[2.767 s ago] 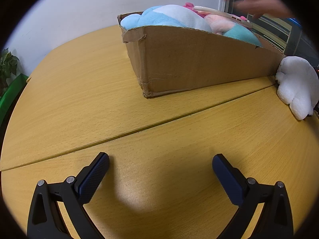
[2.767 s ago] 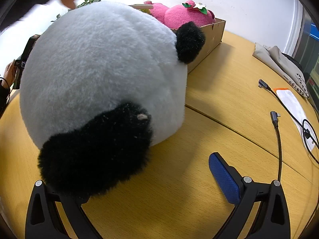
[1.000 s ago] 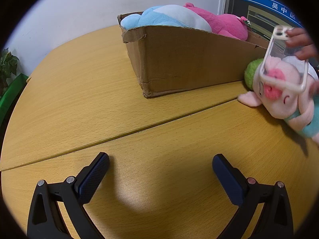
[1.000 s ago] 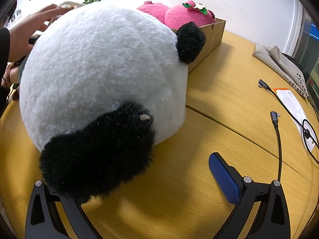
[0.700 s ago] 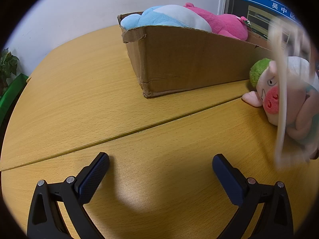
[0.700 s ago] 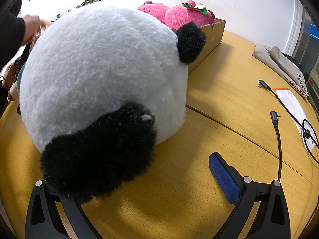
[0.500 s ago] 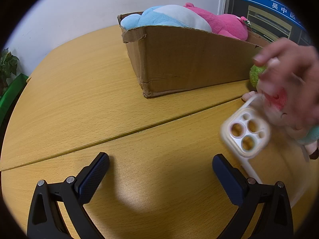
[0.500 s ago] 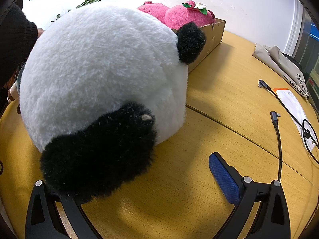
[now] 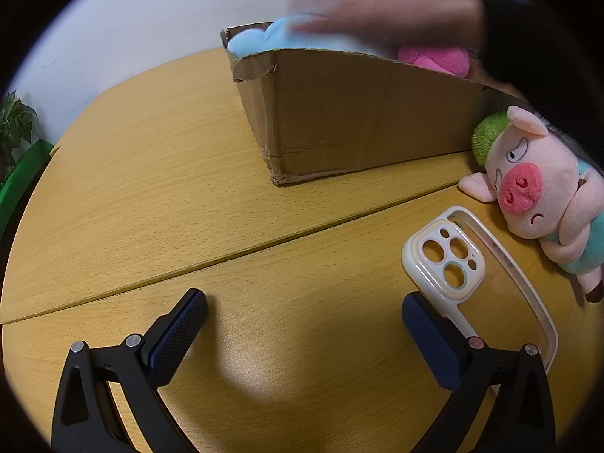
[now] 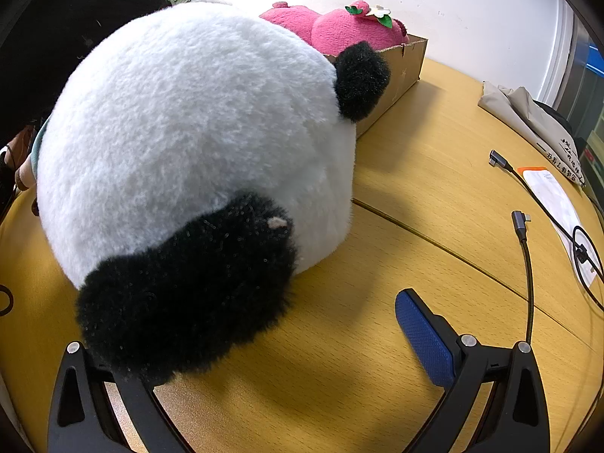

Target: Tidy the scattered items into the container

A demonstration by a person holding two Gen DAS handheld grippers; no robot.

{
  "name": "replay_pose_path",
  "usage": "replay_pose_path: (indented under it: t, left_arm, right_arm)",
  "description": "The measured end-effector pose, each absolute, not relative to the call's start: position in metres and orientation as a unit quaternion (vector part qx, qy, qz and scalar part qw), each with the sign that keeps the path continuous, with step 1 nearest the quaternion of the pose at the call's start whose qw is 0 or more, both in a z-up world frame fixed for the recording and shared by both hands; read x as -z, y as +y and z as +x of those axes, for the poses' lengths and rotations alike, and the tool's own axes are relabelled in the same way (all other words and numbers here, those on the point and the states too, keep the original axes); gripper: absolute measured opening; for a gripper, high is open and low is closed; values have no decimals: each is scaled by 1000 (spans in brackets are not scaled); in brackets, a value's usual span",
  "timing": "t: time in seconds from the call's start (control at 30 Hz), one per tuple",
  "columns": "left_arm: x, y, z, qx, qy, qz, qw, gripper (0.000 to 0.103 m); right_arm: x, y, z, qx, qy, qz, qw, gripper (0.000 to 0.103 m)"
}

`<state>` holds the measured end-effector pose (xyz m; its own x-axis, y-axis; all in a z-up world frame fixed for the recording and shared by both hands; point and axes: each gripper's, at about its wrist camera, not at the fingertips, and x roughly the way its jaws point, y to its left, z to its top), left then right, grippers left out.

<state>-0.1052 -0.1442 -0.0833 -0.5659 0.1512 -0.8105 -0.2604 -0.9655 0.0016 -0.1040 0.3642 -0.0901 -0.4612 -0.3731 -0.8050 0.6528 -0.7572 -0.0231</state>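
Right now we have both grippers low over the wooden bench (image 9: pixel 158 173), and each camera gives us a different half of the scene.

From the left wrist view, our left gripper (image 9: pixel 304 313) has its jaws spread wide with only bare wood between them. Just beside its right finger lies a clear phone case (image 9: pixel 487 271) with a white rim, flat on the bench, camera cut-outs toward the box. Past the case a pink pig plush (image 9: pixel 536 188) with a green tuft lies on its side, close to the near wall of the cardboard box (image 9: pixel 358 113). A light blue plush (image 9: pixel 264 36) rises over the box rim, and a blurred hand (image 9: pixel 377 19) in a dark sleeve reaches across the top of the box. A green plant (image 9: pixel 15 120) shows at the far left edge.

The right wrist view shows none of the case and only a sliver of the pig. Instead a big panda plush (image 10: pixel 196 132) fills it, sitting on the bench against the box, its black limb lying over our right gripper's (image 10: pixel 264 343) left finger. The blue right pad (image 10: pixel 422 336) stands clear of the plush, so the jaws are wide and grip nothing. A pink plush (image 10: pixel 339 28) with a flower sits in the box. Black cables (image 10: pixel 526 249), a white packet (image 10: pixel 555 196) and a folded beige cloth (image 10: pixel 528 117) lie to the right.
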Motion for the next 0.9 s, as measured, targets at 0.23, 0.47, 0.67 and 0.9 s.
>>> replay_pose_path:
  t: [0.23, 0.47, 0.67, 0.9]
  left_arm:
    - [84, -143, -103, -883, 60, -451, 116, 103]
    - [85, -141, -102, -883, 60, -451, 115, 103]
    - [86, -139, -100, -884, 60, -450, 114, 103]
    - [86, -139, -99, -884, 60, -450, 112, 103]
  right_arm:
    - [90, 365, -105, 838, 167, 419, 306, 103]
    - [91, 365, -107, 838, 167, 419, 306, 103]
    - [91, 365, -106, 838, 167, 419, 307, 103]
    - [91, 365, -106, 838, 167, 419, 307, 103]
